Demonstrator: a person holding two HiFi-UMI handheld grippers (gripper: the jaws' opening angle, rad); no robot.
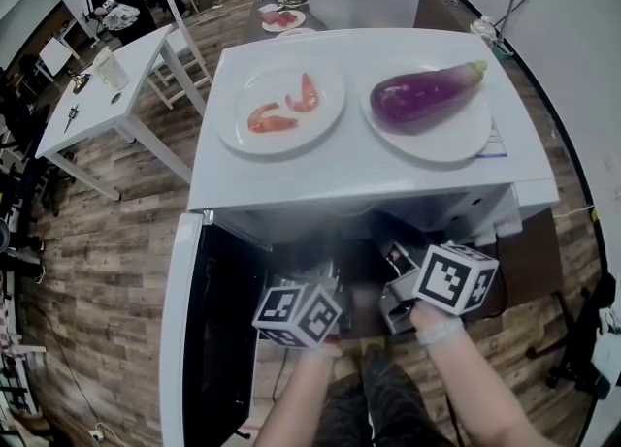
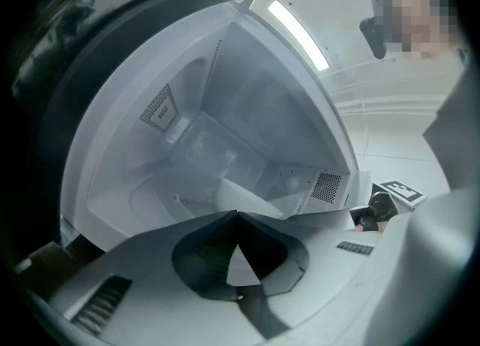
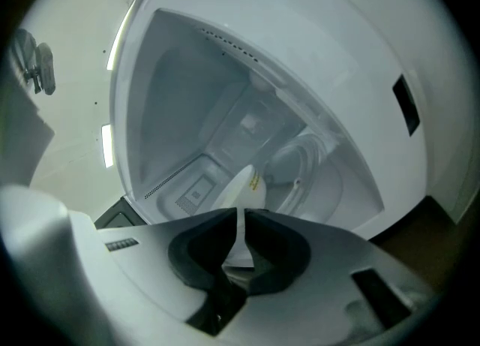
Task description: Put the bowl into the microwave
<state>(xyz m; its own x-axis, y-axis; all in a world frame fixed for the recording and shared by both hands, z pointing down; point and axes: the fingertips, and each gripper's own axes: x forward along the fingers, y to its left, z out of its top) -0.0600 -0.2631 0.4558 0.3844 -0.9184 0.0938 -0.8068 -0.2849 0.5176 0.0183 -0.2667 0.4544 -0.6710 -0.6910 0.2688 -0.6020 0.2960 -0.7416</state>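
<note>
While the right tongs [image 3: 241, 215] nip the bowl [image 3: 245, 185] by its thin rim and the left tongs [image 2: 238, 217] seem clamped on its wall too, it hangs just ahead of both, at the mouth of the open microwave [image 1: 354, 172], which lies straight beyond.

Eyes on the kit: the left claw [image 2: 238, 214] is a pale grey moulded shell with black liners scooped round the jaws. It has a ribbed vent grille [image 2: 101, 303] on one flank and a small dark label strip [image 2: 354, 248] on the other. The right claw [image 3: 241, 215] matches, grey shell and black liners, plus a dark rectangular slot [image 3: 373, 287]. Each carries a white cube — left cube [image 1: 296, 315], right cube [image 1: 456, 278] — printed with black square markers. A pale wristband [image 1: 439, 331], dark trousers [image 1: 374, 399].
</note>
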